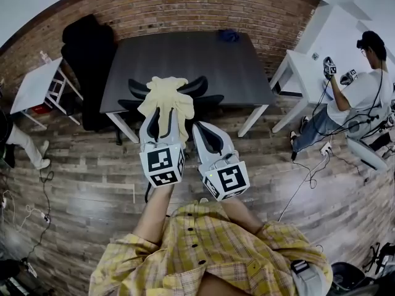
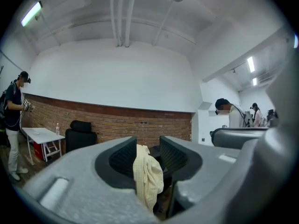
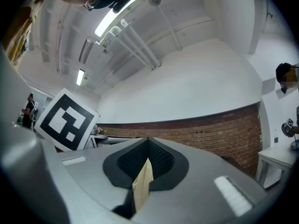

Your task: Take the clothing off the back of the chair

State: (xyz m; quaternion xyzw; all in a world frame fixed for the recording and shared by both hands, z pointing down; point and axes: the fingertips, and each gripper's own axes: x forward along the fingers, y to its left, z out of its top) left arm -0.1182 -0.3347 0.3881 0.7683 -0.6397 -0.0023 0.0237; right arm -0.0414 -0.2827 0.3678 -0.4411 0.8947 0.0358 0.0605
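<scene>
Pinching a fold of the cream clothing [image 1: 165, 98] flat between its closed pads, the right gripper [image 3: 148, 158] seems to bear the garment. The left gripper [image 2: 148, 154] beside it has its jaws partly apart, with the cloth hanging loose in the gap, not squeezed. The garment bunches at the tips just over the dark chair [image 1: 200, 86] back, before the table [image 1: 179, 54]; whether it touches the chair I cannot tell.

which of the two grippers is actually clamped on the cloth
The right gripper: its jaws are shut on a fold of the pale yellow cloth. The left gripper has its jaws apart, with the cloth hanging loose between them.
</scene>
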